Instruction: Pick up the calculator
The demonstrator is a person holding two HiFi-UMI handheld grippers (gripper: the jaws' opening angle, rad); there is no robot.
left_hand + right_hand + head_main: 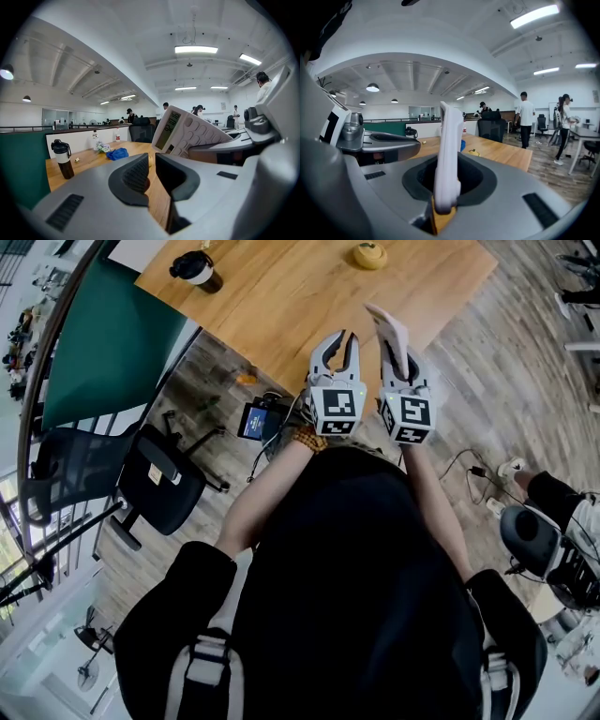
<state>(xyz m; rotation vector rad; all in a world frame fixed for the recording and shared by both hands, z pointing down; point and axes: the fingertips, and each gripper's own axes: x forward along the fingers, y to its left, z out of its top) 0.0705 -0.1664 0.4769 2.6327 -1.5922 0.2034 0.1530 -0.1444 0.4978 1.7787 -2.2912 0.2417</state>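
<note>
My right gripper [401, 360] is shut on a white calculator [389, 332], which stands on edge above the near edge of the wooden table [281, 296]. In the right gripper view the calculator [449, 154] rises narrow-side-on from between the jaws [447, 185]. From the left gripper view I see its display and keys [187, 133], tilted, to the right. My left gripper [342, 341] is held close beside the right one. Its jaws [151, 171] stand a narrow gap apart with nothing between them.
On the table stand a dark bottle with a white band [197, 270] and a small yellow object [369, 255]; a blue cloth [117, 153] lies further back. A green partition [103, 343] and a black office chair [150, 479] are at left. Cables [497, 474] lie on the floor at right. People [526, 117] stand far off.
</note>
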